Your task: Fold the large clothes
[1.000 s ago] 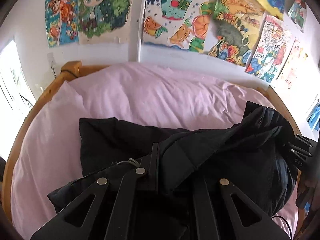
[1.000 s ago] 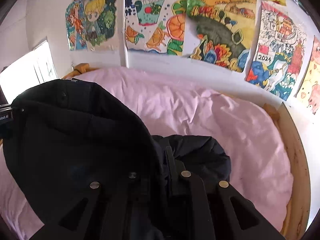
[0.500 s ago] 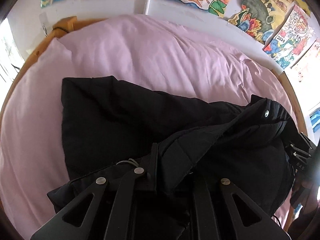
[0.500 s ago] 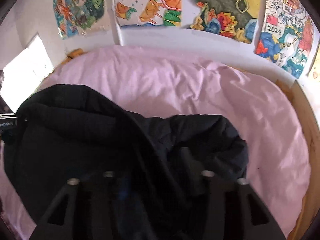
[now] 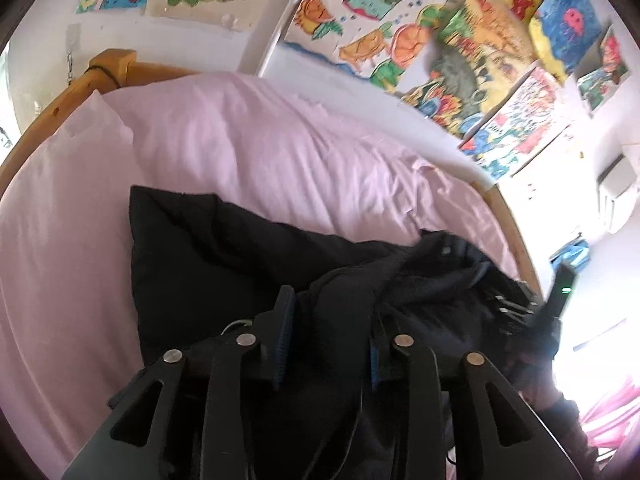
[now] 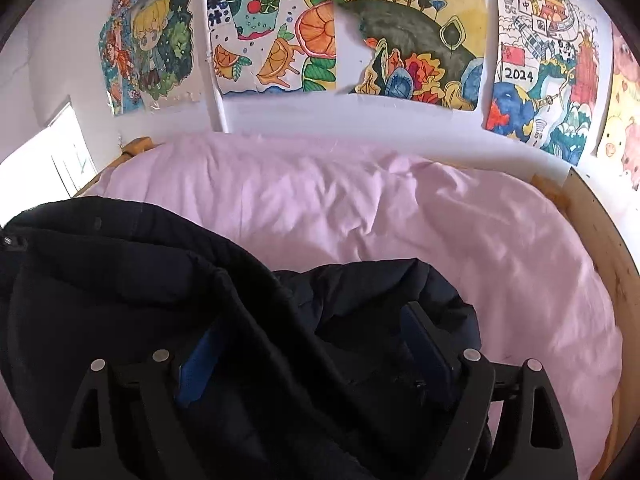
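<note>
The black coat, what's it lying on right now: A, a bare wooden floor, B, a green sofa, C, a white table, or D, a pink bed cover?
D: in the right wrist view the black coat lies bunched on the pink bed cover, with the wooden bed frame running along the cover's edge.

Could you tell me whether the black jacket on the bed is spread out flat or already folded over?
Folded over, loosely: the black jacket lies doubled in a bunched heap on the pink bedding, its upper layer draped over the lower.
</note>
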`<state>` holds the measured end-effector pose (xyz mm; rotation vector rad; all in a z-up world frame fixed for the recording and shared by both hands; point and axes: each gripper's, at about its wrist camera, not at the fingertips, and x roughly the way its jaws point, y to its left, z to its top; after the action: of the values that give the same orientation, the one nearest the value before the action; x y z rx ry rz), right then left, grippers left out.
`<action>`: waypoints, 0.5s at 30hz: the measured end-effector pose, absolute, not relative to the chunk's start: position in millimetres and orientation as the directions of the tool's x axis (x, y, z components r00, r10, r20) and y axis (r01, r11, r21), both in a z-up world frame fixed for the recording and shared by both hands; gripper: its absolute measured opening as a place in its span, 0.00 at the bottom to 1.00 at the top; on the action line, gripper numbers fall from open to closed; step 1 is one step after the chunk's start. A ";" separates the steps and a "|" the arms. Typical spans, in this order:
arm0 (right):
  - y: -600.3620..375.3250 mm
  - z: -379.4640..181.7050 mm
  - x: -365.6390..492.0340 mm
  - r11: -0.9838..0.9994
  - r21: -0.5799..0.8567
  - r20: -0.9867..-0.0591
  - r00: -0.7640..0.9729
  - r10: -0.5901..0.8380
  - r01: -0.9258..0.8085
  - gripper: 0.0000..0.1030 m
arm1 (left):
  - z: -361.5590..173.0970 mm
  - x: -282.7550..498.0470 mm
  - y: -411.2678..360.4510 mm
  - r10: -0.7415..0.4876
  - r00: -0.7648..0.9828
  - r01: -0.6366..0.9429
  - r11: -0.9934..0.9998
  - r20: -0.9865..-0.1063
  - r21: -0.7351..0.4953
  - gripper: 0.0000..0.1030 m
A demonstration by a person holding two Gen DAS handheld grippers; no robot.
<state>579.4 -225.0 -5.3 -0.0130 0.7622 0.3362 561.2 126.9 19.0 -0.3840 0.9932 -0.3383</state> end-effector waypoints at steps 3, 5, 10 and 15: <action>-229.9 -11.0 586.5 0.949 0.116 -0.688 0.665 0.290 -0.294 0.89 | 42.1 555.1 148.0 -0.438 0.595 0.077 0.866 -0.675 -0.494 0.46; -237.3 -11.6 590.3 0.940 0.157 -0.677 0.660 0.325 -0.302 0.91 | 51.1 551.6 154.8 -0.373 0.639 0.047 0.892 -0.672 -0.450 0.57; -272.5 7.7 587.2 0.850 0.344 -0.572 0.629 0.526 -0.398 0.91 | 28.0 546.3 149.2 -0.288 0.632 0.059 0.943 -0.719 -0.326 0.59; -304.6 8.4 568.8 0.854 0.285 -0.572 0.638 0.516 -0.435 0.98 | -19.0 559.2 146.9 -0.133 0.596 -0.018 0.984 -0.792 -0.179 0.59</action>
<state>568.8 -304.6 8.4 0.1248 0.6914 0.5445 559.2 146.9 -19.0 -0.1749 0.9306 -0.0666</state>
